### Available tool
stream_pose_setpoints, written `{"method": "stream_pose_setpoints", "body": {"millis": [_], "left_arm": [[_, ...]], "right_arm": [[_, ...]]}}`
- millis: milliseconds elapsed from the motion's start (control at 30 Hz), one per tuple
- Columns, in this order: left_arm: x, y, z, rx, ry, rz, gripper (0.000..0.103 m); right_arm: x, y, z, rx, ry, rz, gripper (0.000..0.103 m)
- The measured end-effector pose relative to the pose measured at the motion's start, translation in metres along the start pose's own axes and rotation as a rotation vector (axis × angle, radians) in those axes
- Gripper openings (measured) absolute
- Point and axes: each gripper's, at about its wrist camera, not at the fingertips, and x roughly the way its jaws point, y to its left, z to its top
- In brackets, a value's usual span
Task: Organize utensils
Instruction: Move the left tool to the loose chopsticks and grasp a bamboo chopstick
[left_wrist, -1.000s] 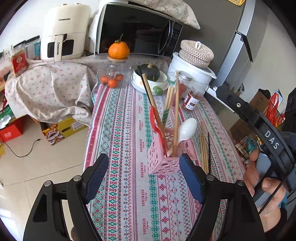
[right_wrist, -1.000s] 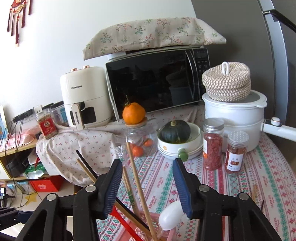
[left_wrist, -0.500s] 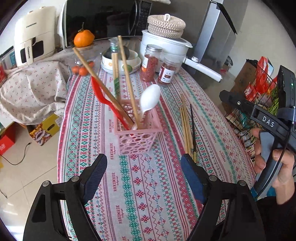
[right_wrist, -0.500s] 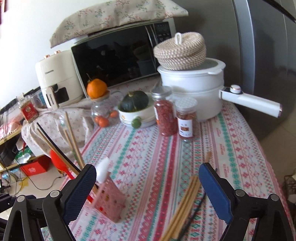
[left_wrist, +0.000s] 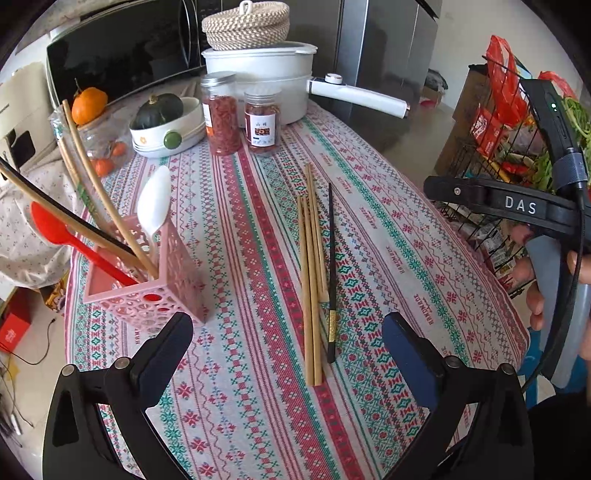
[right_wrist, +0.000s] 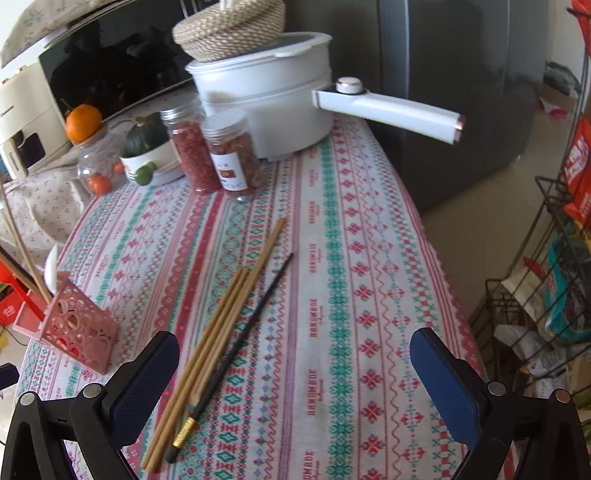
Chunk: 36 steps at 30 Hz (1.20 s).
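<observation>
Left hand-held gripper (left_wrist: 288, 354) is hovering low over the near end of the table (left_wrist: 406, 229), jaws spread wide, nothing between them. Right hand-held gripper (right_wrist: 295, 373) is likewise hanging released and empty above the patterned cloth.

Loose utensils are lying flat on the table: a bundle of wooden chopsticks (left_wrist: 312, 273) running lengthwise, sticks touching side by side, with a single black chopstick (left_wrist: 331, 280) just beside them on the right, its gold-banded end toward the camera. In the right wrist view the same wooden chopsticks (right_wrist: 218, 332) are sitting near the left finger, and the black chopstick (right_wrist: 240, 347) is lying along their right side.

Pink utensil basket (left_wrist: 155, 284) is standing to the left of the loose sticks, well apart from them. It is holding a red spatula (left_wrist: 70, 240), a white spoon (left_wrist: 153, 203) and several long chopsticks, all leaning leftward. From the right wrist view the pink utensil basket (right_wrist: 77, 328) is showing at the far left edge.

At the far end of the table two spice jars (left_wrist: 240, 118) are standing side by side in front of a white pot (left_wrist: 266, 77) carrying a woven lid (left_wrist: 245, 26). A bowl with a green squash (left_wrist: 162, 107) is sitting left of the jars.
</observation>
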Motion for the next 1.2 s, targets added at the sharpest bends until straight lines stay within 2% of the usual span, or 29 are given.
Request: {"method": "stream_pose_setpoints", "body": {"millis": [133, 200, 333, 433, 533, 600, 733, 800, 833, 867, 900, 967, 1033, 1133, 1200], "left_arm": [[0.031, -0.004, 0.012, -0.080, 0.041, 0.027, 0.103], [0.046, -0.005, 0.018, -0.109, 0.051, 0.060, 0.103], [0.063, -0.002, 0.035, -0.173, 0.014, 0.063, 0.103], [0.079, 0.000, 0.048, -0.194, 0.035, 0.100, 0.103], [0.093, -0.005, 0.061, -0.147, 0.065, 0.141, 0.103], [0.102, -0.005, 0.065, -0.159, 0.083, 0.161, 0.103], [0.112, -0.002, 0.065, -0.208, 0.095, 0.147, 0.102], [0.113, -0.003, 0.065, -0.213, 0.083, 0.148, 0.098], [0.114, -0.003, 0.065, -0.215, 0.084, 0.140, 0.092], [0.115, -0.003, 0.065, -0.219, 0.087, 0.127, 0.079], [0.117, -0.003, 0.065, -0.225, 0.093, 0.110, 0.071], [0.122, -0.002, 0.066, -0.242, 0.118, 0.073, 0.044], [0.127, -0.002, 0.067, -0.250, 0.134, 0.037, 0.029], [0.135, -0.004, 0.070, -0.250, 0.150, 0.021, 0.017], [0.142, -0.003, 0.071, -0.261, 0.173, 0.008, 0.014]], "right_arm": [[0.010, -0.028, 0.004, 0.064, 0.042, -0.032, 0.103], [0.016, -0.037, 0.005, 0.079, 0.069, -0.022, 0.103], [0.030, -0.049, 0.004, 0.097, 0.123, -0.043, 0.103], [0.038, -0.057, 0.005, 0.127, 0.148, -0.059, 0.103], [0.042, -0.064, 0.009, 0.152, 0.149, -0.069, 0.103], [0.046, -0.068, 0.011, 0.168, 0.149, -0.076, 0.103], [0.051, -0.071, 0.013, 0.192, 0.159, -0.064, 0.103], [0.051, -0.071, 0.013, 0.193, 0.158, -0.059, 0.103], [0.052, -0.070, 0.013, 0.191, 0.156, -0.059, 0.103], [0.052, -0.070, 0.014, 0.188, 0.156, -0.058, 0.103], [0.053, -0.070, 0.014, 0.187, 0.157, -0.057, 0.103], [0.053, -0.072, 0.014, 0.195, 0.157, -0.056, 0.103], [0.053, -0.074, 0.013, 0.210, 0.159, -0.049, 0.103], [0.052, -0.076, 0.013, 0.232, 0.159, -0.034, 0.103], [0.051, -0.075, 0.013, 0.238, 0.157, -0.027, 0.103]]}}
